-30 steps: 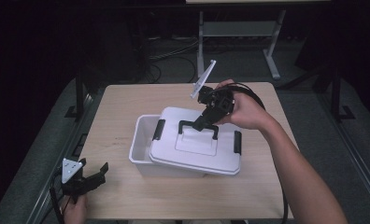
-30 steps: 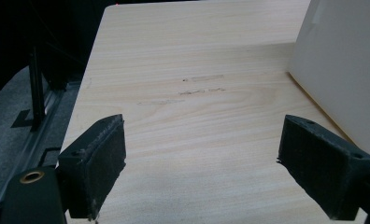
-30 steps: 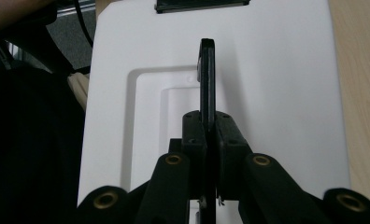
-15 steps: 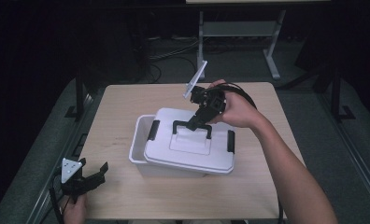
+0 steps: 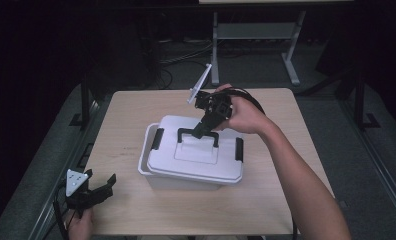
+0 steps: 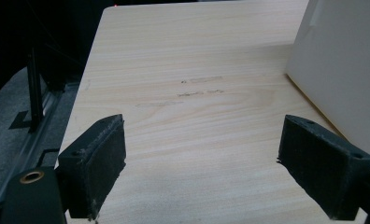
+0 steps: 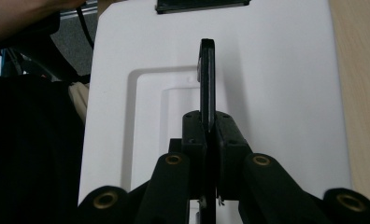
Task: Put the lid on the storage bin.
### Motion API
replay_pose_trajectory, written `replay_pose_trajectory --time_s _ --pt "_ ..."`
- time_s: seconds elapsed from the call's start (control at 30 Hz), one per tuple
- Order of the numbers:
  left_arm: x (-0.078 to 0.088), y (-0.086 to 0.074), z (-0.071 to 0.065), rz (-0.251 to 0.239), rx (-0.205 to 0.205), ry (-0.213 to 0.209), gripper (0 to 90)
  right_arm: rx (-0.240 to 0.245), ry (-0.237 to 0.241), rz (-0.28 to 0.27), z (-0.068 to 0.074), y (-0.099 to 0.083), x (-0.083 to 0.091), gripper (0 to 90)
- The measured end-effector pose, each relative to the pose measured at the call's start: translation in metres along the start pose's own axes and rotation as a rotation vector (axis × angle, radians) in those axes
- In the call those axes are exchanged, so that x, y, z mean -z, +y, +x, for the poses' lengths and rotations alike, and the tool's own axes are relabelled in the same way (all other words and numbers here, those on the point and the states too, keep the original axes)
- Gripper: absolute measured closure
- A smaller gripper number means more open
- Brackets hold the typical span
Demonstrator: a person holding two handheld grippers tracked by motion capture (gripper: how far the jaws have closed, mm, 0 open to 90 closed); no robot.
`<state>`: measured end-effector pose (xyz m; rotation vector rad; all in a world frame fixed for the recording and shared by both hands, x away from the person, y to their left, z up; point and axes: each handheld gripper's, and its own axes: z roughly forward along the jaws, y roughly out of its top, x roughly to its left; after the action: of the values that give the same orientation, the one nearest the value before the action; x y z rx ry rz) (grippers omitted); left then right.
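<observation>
Counting, we find one white box (image 5: 168, 172) mid-table (image 5: 136, 110), one lid (image 5: 196, 157) sitting askew on it, one black handle (image 5: 198, 134). Our right gripper (image 5: 202, 131) clamps that handle; our left gripper (image 5: 98, 187) gapes, empty, near the table's corner.

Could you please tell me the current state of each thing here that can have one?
lid: on the box, shifted askew, one corner uncovered
handle: raised, clamped
box: upright on the table
right gripper: shut on the handle
left gripper: open, holding nothing
</observation>
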<state>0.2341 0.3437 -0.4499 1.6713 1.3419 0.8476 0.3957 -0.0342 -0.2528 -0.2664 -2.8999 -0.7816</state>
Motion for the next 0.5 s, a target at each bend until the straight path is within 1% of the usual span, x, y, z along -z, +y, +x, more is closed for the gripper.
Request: replay_pose_trajectory --time_s 0.23,0.33,0.5 --pt "0.000 0.000 0.001 -0.001 0.000 0.000 14.0 0.016 0.022 0.009 -0.007 0.011 -0.008 84.3" --pt "0.000 0.000 0.001 -0.005 0.008 -0.001 14.0 0.024 0.033 0.010 -0.011 0.016 -0.013 84.2" --pt "0.000 0.000 0.001 -0.003 0.005 -0.003 14.0 0.036 0.047 0.015 -0.016 0.022 -0.021 84.2"
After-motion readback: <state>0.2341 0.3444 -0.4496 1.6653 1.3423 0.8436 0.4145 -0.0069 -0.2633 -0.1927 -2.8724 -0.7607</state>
